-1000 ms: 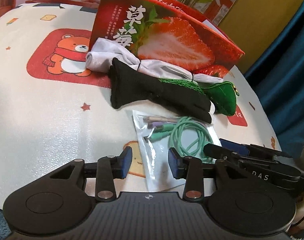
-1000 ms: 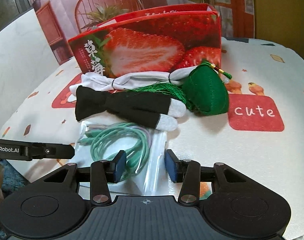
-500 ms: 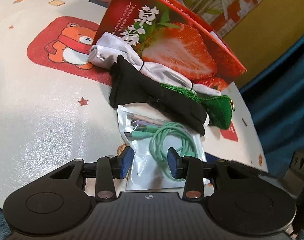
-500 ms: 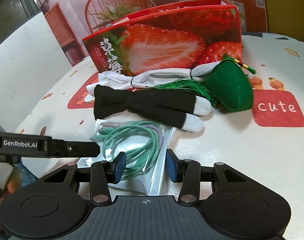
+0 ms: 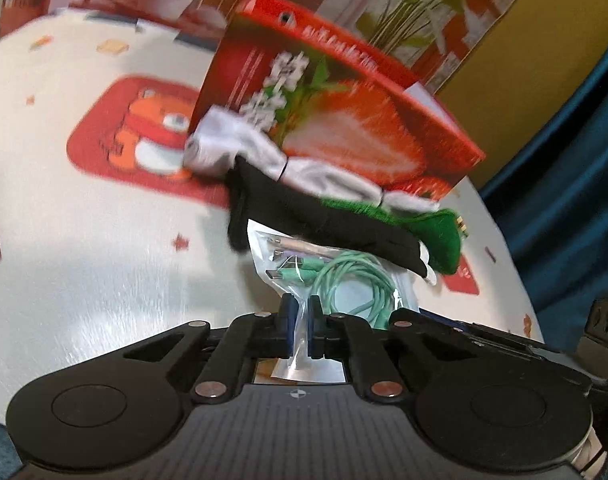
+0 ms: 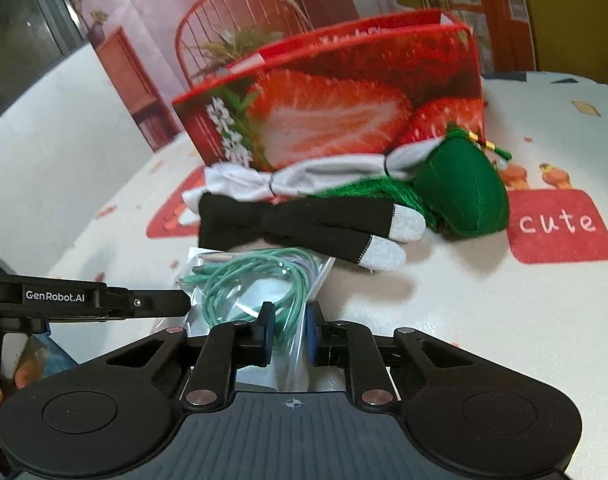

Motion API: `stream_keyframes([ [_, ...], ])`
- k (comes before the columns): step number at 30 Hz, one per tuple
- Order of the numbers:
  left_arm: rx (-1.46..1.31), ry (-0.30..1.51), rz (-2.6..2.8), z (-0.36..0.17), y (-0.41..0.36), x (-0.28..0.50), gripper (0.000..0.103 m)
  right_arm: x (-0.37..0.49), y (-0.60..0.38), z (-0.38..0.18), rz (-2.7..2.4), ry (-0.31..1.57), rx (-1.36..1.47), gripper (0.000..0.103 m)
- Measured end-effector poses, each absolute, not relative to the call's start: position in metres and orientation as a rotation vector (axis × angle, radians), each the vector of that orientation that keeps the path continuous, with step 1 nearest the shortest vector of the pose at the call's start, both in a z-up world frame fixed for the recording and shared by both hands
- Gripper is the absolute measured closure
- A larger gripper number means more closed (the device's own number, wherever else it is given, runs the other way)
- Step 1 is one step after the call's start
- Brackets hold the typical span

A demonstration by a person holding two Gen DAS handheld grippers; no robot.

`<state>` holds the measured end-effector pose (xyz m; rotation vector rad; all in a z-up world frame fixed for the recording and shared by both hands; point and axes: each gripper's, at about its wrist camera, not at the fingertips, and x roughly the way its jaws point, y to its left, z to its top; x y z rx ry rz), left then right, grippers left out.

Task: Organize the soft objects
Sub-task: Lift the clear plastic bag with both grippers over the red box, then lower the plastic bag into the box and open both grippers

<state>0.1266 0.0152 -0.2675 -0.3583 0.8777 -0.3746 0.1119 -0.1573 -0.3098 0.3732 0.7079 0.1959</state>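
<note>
Left wrist view shows the left gripper (image 5: pixel 301 330) pinching the near edge of the cable bag (image 5: pixel 336 280), and the right gripper (image 6: pixel 287 334) is nipped on the same bag's near right edge. Everything soft still lies on the tabletop (image 6: pixel 484 300) before the red box (image 6: pixel 344 88): black glove (image 6: pixel 300 220), white cloth (image 6: pixel 304 174), green pouch (image 6: pixel 464 192), so organizing looks barely begun.

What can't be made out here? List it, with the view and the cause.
- Left wrist view: the white characters on the strawberry box are smeared by motion blur.
- Both views: the clear cable bag's near edge is hidden behind the tongs' bodies.
- Right wrist view: the white cloth is partly covered by the black glove.
</note>
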Motion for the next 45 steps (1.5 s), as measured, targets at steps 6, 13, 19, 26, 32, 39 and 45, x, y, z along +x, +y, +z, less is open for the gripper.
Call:
stream_keyframes([
  [6, -0.316, 0.783, -0.373, -0.243, 0.017, 0.117, 0.096, 0.110, -0.158, -0.291, 0.230, 0.622, 0.382, 0.088],
  [13, -0.284, 0.675, -0.381, -0.215, 0.015, 0.116, 0.096, 0.109, -0.152, -0.257, 0.252, 0.484, 0.276, 0.088],
  [19, -0.251, 0.618, -0.414, -0.193, 0.007, 0.131, 0.096, 0.118, -0.161, -0.234, 0.241, 0.439, 0.264, 0.088],
  [26, -0.206, 0.564, -0.442, -0.167, -0.006, 0.170, 0.096, 0.145, -0.182, -0.207, 0.220, 0.412, 0.303, 0.088],
  [32, -0.190, 0.572, -0.450, -0.153, -0.017, 0.222, 0.096, 0.192, -0.204, -0.184, 0.204, 0.412, 0.318, 0.088],
  [39, -0.147, 0.651, -0.430, -0.161, -0.038, 0.295, 0.096, 0.259, -0.225, -0.178, 0.167, 0.458, 0.297, 0.088],
  [45, -0.100, 0.759, -0.387, -0.183, -0.055, 0.338, 0.096, 0.308, -0.237, -0.203, 0.143, 0.549, 0.307, 0.088],
])
